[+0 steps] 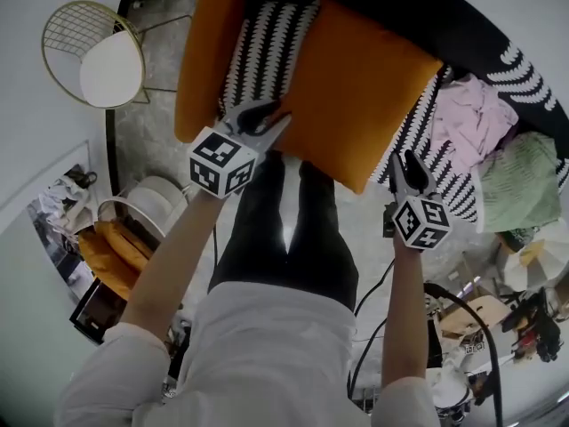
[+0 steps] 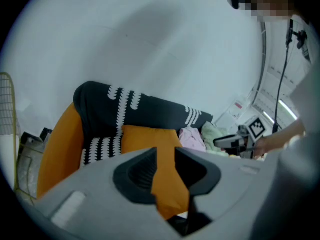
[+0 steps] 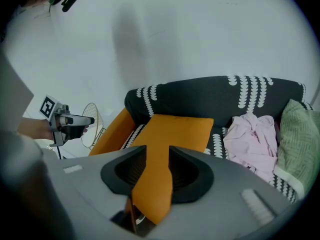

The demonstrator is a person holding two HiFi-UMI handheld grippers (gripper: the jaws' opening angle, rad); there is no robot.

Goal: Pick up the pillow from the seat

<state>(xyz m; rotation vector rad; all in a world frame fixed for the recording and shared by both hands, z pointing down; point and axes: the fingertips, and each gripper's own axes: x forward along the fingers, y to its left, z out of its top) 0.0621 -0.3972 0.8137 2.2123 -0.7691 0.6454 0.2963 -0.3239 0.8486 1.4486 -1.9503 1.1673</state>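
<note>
The orange pillow (image 1: 356,87) lies tilted on the black-and-white patterned seat (image 1: 258,52), its near corner hanging over the front edge. My left gripper (image 1: 277,114) is at the pillow's near left edge, my right gripper (image 1: 402,160) at its near right edge. In the left gripper view the jaws (image 2: 165,164) stand parted, with the pillow (image 2: 150,136) showing in the gap. The right gripper view shows the same: parted jaws (image 3: 157,169) with the orange pillow (image 3: 180,129) filling the gap. I cannot see the pads pressing on the fabric.
An orange armrest (image 1: 204,52) borders the seat on the left. Pink clothes (image 1: 480,114) and a green cushion (image 1: 524,181) lie on the right part of the sofa. A gold wire chair (image 1: 98,52) stands to the left. The person's legs (image 1: 284,229) stand against the seat front.
</note>
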